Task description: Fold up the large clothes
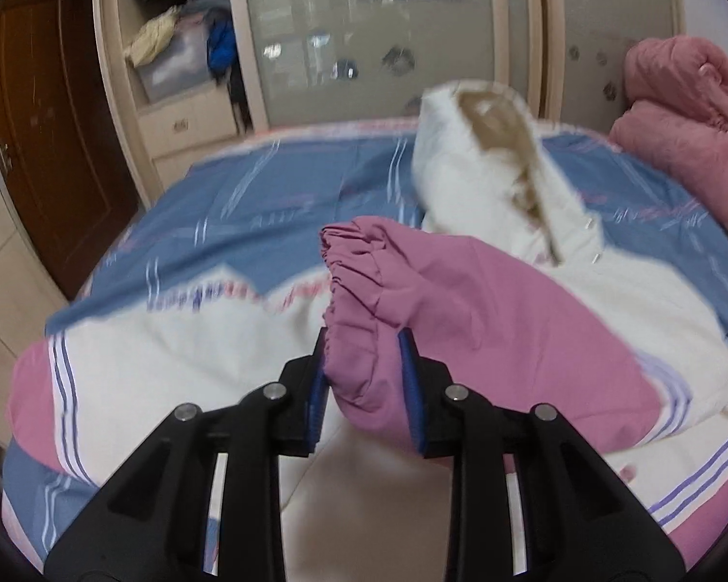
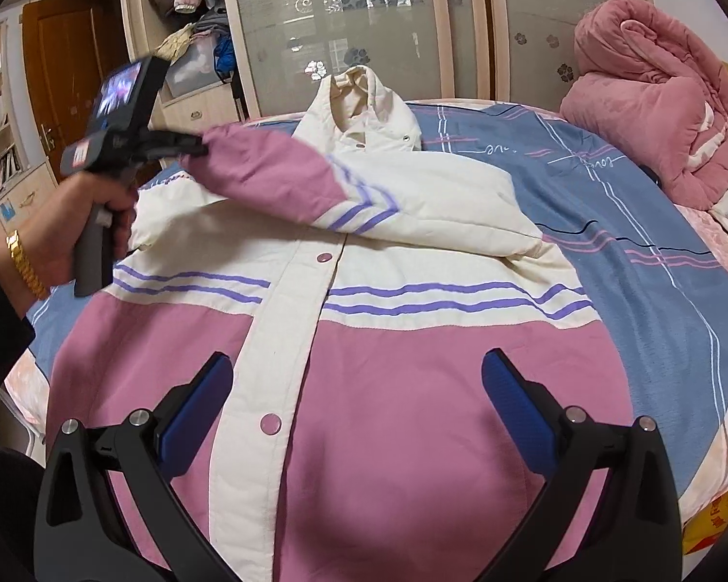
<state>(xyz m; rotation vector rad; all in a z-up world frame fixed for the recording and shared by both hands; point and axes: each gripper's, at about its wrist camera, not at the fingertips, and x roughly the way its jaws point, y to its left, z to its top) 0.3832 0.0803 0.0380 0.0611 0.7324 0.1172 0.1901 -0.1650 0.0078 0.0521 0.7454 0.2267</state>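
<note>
1. a pink-and-cream jacket [image 2: 364, 339] lies front up on a bed [image 2: 655, 266] with a blue patterned cover, its collar [image 2: 359, 92] toward the far edge and its hem nearest the right wrist camera.
2. the left hand-held gripper [image 1: 364, 363] is pinching the gathered pink cuff [image 1: 349, 291] of one sleeve [image 2: 276, 174] between its blue pads — the fabric bulges between the two fingers.
3. seen from the right wrist view, the left hand-held gripper [image 2: 196, 145] holds that sleeve lifted off the bed, and the sleeve runs slanting across the jacket's chest toward the placket.
4. a person's hand [image 2: 87, 228] with a gold watch [image 2: 24, 262] grips the handle of the left hand-held gripper.
5. the right hand-held gripper [image 2: 359, 388] hangs over the lower pink part of the jacket with its fingers spread wide — nothing is between them.
6. the jacket's other sleeve [image 2: 461, 203] already lies folded across the chest, cream side up.
7. a pink quilt [image 2: 655, 111] is heaped at the far right of the bed, apart from the jacket.
8. behind the bed stands a wardrobe [image 2: 364, 9] with frosted sliding doors.
</note>
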